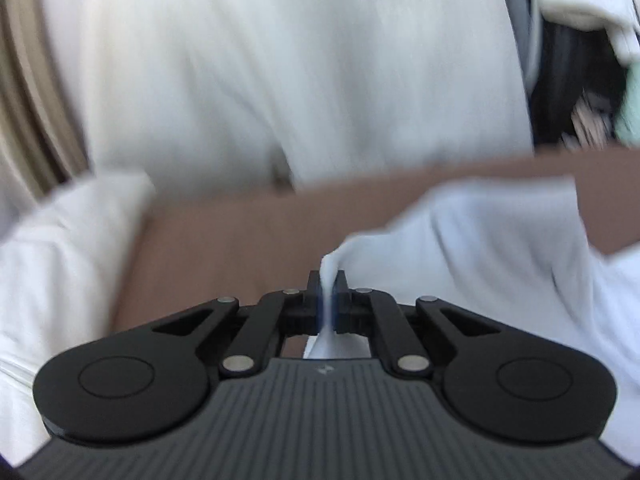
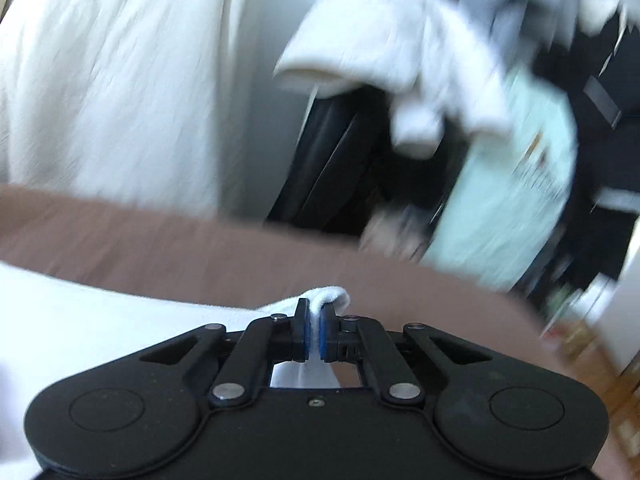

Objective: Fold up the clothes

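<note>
You find no readable text here. The pale green item (image 2: 516, 184) in your right wrist view carries dark and orange print, but motion blur smears it beyond reading.

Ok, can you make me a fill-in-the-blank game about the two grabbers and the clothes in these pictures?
1. The left gripper is shut on a pinch of ____ cloth.
2. The right gripper is ____ on the white cloth too.
3. The cloth lies on a ____ surface.
4. In the right wrist view, a pale ____ garment hangs behind, beside a white garment.

Missing words: white; shut; brown; green
</note>
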Motion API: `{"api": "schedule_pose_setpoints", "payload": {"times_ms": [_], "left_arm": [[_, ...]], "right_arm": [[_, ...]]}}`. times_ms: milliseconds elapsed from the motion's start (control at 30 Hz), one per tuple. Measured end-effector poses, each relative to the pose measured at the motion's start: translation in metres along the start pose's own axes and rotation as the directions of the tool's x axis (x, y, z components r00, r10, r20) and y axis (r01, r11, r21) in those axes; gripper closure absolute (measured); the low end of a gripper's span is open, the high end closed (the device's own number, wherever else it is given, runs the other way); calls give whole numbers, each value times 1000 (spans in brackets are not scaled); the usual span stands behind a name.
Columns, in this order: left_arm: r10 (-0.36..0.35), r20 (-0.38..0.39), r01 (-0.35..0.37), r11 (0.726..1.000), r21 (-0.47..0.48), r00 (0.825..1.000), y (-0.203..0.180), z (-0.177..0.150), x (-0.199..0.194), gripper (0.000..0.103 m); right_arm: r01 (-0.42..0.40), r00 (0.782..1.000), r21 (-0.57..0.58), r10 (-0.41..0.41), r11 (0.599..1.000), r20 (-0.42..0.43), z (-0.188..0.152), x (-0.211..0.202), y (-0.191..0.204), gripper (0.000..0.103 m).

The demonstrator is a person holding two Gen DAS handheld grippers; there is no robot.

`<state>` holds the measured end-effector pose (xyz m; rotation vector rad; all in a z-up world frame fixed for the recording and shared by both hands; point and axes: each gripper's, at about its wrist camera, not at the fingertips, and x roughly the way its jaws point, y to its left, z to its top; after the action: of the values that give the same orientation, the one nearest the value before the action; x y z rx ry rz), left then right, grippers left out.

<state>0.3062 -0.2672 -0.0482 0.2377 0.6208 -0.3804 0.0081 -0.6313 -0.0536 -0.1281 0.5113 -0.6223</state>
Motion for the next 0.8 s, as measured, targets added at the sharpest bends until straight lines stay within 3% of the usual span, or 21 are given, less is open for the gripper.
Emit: {"api": "schedule_pose_setpoints", "payload": {"times_ms": [67,100,167,233,300,333,367,433,500,533,600,700,800], "left_arm": [[26,-11,-26,1000,1,1000,1,-1,5,98],[41,-17,-40,998,47,999,-6,-4,9,97],[68,-31,-63,988,138,997,-18,-12,15,92],[64,-46,-57,990,132,997,-18,-13,8,88],[7,-51,-5,999,32,999,0,-13,-10,79],[-30,-50,29,999,-30,998,12,-14,-21,71],[-68,-43,65,995,-75,997,24,-16,-32,65],[-145,-23,142,984,-105,989,43,-26,-57,62],[-205,-37,202,976,-87,978,53,-43,-82,59],[-208,-52,204,976,-79,977,56,-54,-94,52],[-206,-76,200,977,-78,976,63,-80,-116,47],[-233,-121,218,968,-125,965,72,-117,-136,47],[-277,-158,237,943,-235,948,87,-152,-143,45]], "right_arm": [[44,999,4,-44,999,13,2,2,-2,100],[56,998,18,-55,998,-2,-2,7,-4,100],[66,996,12,-66,998,-57,-13,24,-3,99],[76,986,-27,-79,997,-144,-27,40,-2,96],[88,987,-19,-90,996,-133,-28,29,-7,81],[114,987,-20,-115,993,-115,-23,24,-8,59],[146,984,-29,-148,989,-98,-19,16,-7,46],[166,984,-28,-167,986,-67,-9,3,-9,44],[77,992,31,-73,997,-105,0,-8,-17,44],[15,990,79,-4,997,-139,1,-13,-23,44],[-100,968,208,143,973,-204,-3,-20,-40,44],[-209,911,382,321,900,-258,-14,-45,-59,44],[-279,900,378,378,883,-218,-13,-86,-69,43]]}}
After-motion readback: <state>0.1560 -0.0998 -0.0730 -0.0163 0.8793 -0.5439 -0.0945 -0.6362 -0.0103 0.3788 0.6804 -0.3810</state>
